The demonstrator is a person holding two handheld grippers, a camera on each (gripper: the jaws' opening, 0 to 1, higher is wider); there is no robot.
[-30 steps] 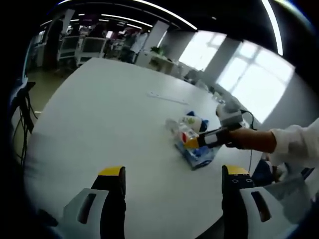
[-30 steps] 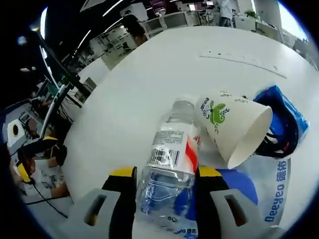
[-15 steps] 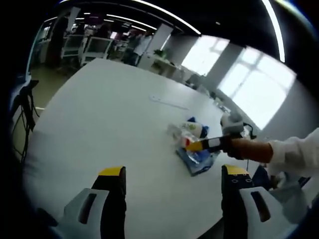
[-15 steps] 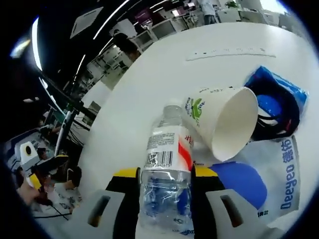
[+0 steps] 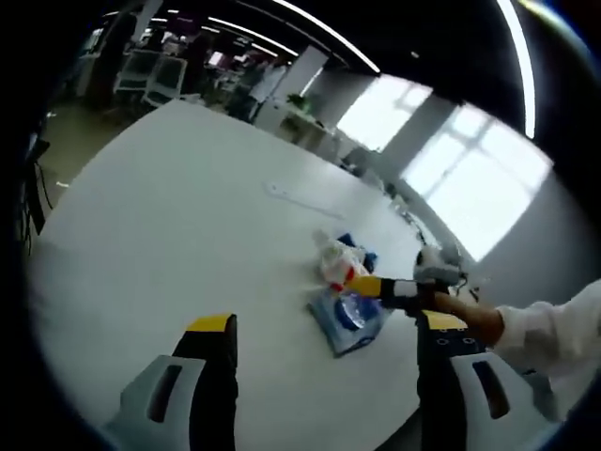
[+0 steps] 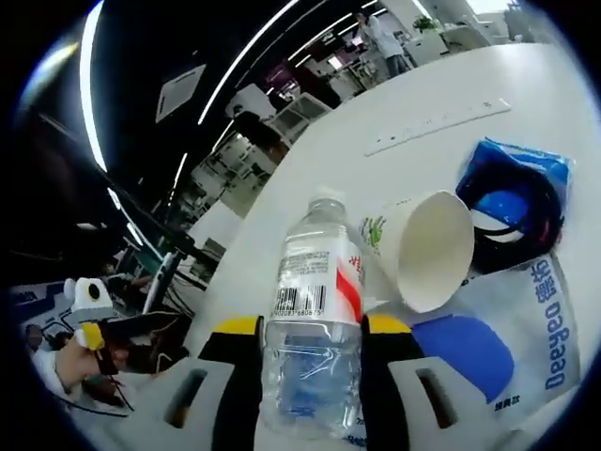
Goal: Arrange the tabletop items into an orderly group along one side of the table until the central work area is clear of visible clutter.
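In the right gripper view we see our right gripper (image 6: 310,362) clamped on a clear plastic water bottle (image 6: 314,352), its yellow-tipped jaws pressing the bottle's lower body from both sides while the white cap points away from us. Just beyond the bottle a white paper cup (image 6: 421,246) with a green print lies on its side, mouth toward the right, touching the bottle's red-and-white label. The cup rests partly on a white and blue plastic bag (image 6: 526,319) with blue lettering, and a blue pouch holding a coiled black cable (image 6: 512,202) lies past it. A long white power strip (image 6: 437,127) sits farther off on the white table (image 6: 310,178). In the left gripper view our left gripper (image 5: 324,362) hangs over the bare table with its jaws spread wide and nothing between them; the bottle, cup and bag cluster sits near the table's far right edge.
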